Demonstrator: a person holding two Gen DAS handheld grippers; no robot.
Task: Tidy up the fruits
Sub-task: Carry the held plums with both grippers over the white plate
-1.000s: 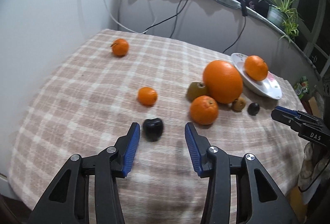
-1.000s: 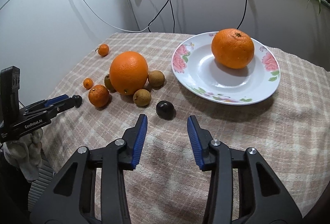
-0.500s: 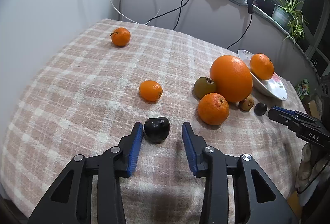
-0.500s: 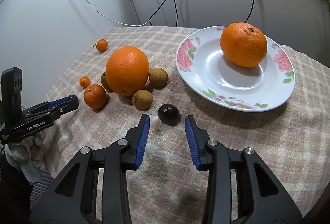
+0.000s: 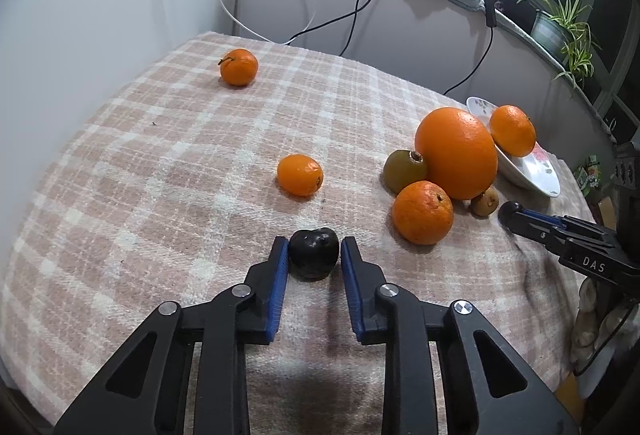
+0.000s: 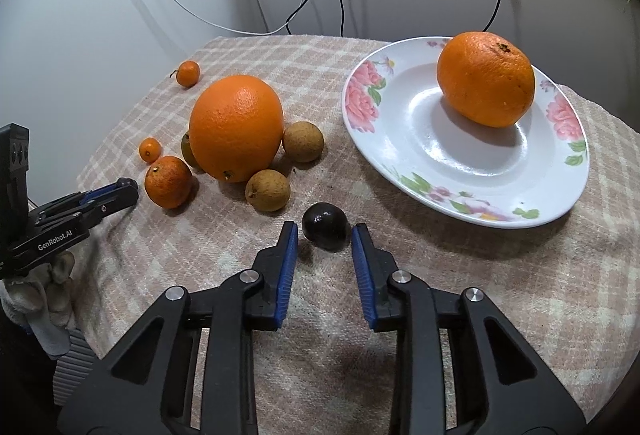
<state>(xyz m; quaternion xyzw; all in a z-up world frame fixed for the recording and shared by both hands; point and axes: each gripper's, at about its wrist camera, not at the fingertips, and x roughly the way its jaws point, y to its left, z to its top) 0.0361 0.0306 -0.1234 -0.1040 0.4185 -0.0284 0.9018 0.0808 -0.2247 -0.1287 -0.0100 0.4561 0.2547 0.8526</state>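
My left gripper (image 5: 314, 249) has closed on a dark plum-like fruit (image 5: 313, 253) resting on the checked cloth, both blue pads touching it. My right gripper (image 6: 325, 233) is open with a small dark round fruit (image 6: 325, 226) between its fingertips, a gap on each side. A flowered white plate (image 6: 460, 171) holds one orange (image 6: 486, 79). A big orange (image 6: 236, 127), a mandarin (image 6: 168, 181), two brown longans (image 6: 267, 190) and a greenish fruit (image 5: 404, 171) cluster left of the plate.
Two more mandarins lie apart on the cloth, one in the middle (image 5: 300, 175) and one at the far corner (image 5: 239, 67). Cables hang down the white wall behind. The table edge drops off close behind both grippers. A potted plant (image 5: 564, 31) stands on the ledge.
Both grippers moved forward and narrowed. The left one closed onto the dark plum-like fruit. The right one came around the small dark fruit, still with gaps.
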